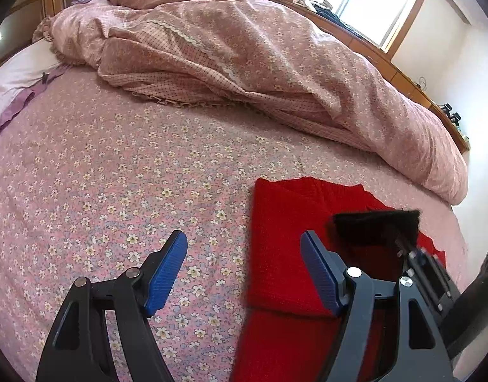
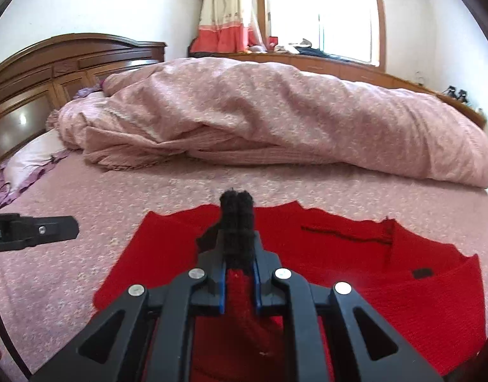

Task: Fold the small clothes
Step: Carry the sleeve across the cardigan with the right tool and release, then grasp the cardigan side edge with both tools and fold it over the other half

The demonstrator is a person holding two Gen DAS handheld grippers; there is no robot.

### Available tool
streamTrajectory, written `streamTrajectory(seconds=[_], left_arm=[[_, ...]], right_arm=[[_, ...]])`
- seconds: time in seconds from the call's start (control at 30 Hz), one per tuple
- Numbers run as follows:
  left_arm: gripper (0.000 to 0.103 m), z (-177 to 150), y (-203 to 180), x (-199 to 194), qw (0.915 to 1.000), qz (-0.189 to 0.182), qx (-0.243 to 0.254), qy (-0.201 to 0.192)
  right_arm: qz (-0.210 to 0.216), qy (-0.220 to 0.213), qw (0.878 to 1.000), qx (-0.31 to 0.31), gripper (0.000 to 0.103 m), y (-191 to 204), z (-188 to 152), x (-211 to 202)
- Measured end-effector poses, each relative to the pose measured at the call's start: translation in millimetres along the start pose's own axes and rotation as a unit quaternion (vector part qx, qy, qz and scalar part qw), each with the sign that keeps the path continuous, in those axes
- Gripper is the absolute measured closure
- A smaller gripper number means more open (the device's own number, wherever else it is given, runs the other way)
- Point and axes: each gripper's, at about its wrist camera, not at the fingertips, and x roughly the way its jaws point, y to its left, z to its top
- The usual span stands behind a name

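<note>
**Red knit garment on the bed, one edge pinched by the right gripper**

The red knit garment [image 2: 355, 273] lies flat on the flowered bedsheet [image 1: 116, 175], near the bed's front edge, its long axis running across the right wrist view. A dark-trimmed slit marks its upper right part. The right gripper [image 2: 237, 254] has its fingers drawn close together, pinching a black-edged fold of the garment [image 2: 237, 222] that stands up between the pads; red knit trails back from the pinch toward the camera. The left gripper [image 1: 244, 273] hovers with its fingers spread wide and nothing between them. In its own view the garment lies right of centre: the right blue pad [image 1: 320, 273] is over the red cloth, the left pad over bare sheet. The right hand is thus the one engaged; the left would need to shift toward the garment to take an edge. Beyond lie a rumpled pink duvet [image 2: 276, 117], a wooden headboard [image 2: 53, 67], a curtained window [image 2: 323, 12], and white walls.
</note>
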Motion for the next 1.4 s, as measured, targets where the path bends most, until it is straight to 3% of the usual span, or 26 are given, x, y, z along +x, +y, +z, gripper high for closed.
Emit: streamTrajectory(seconds=[0.17,0.3,0.47,0.6,0.67,0.73,0.8,0.83,0.9,0.97,1.13,1.23,1.33,1.4], left_arm=[[0.034,2.1,-0.1,-0.2,1.0,-0.002,0.004,-0.002],[0.034,0.8,-0.4,1.6,0.9999,-0.009,-0.002,0.005],[0.034,-2.0,-7.2,2.5,0.9997,0.01,0.021,-0.004],[0.034,-1.4,-1.8,5.0,0.9998,0.014,0.015,0.0],[0.034,-0.9,2.6,6.1,0.9999,0.009,0.005,0.004],[0.034,-0.9,4.8,7.0,1.0,0.004,-0.001,0.007],[0.034,-1.6,3.9,8.7,1.0,0.003,0.001,0.009],[0.034,-2.5,2.8,9.6,0.9999,0.003,0.004,0.01],[0.034,-5.2,-0.5,10.9,0.9998,-0.002,0.011,0.014],[0.034,-7.8,-5.3,10.6,0.9996,-0.011,0.02,0.015],[0.034,-2.6,-31.7,9.1,0.9979,-0.047,0.042,0.01],[0.034,5.7,-61.7,20.4,0.9929,-0.081,0.085,0.017],[0.034,1.6,-86.4,44.3,0.985,-0.101,0.131,0.05],[0.034,-5.2,-90.8,63.7,0.9841,-0.093,0.132,0.074]], right_arm=[[-0.055,-0.075,0.995,0.031,0.091,-27.3,27.2,-30.6],[-0.109,-0.14,0.984,0.026,0.091,-57.1,46.1,-66.9],[-0.074,-0.096,0.993,0.008,0.091,-41.1,32.8,-43.9],[0.016,0.008,0.998,-0.059,0.09,11.0,-5.8,6.6],[0.029,0.057,0.994,-0.084,0.087,26.4,-19.8,25.5],[0.038,0.066,0.994,-0.084,0.074,27.1,-17.0,25.9],[0.101,0.059,0.992,-0.045,0.039,13.4,-6.9,15.3],[0.14,0.062,0.988,-0.024,0.031,5.7,-2.7,9.5],[0.192,0.063,0.979,0.004,0.026,-11.3,3.0,-4.4],[0.209,0.063,0.976,0.009,0.025,-31.8,5.2,-23.4],[0.149,0.053,0.986,-0.054,0.023,-107.5,4.7,-61.9],[0.102,0.08,0.988,-0.089,0.023,-155.3,-0.1,-52.3],[0.082,0.112,0.989,-0.054,0.025,-206.9,-10.6,-31.5],[0.069,0.133,0.988,-0.038,0.027,-230.3,-17.4,-17.3]])
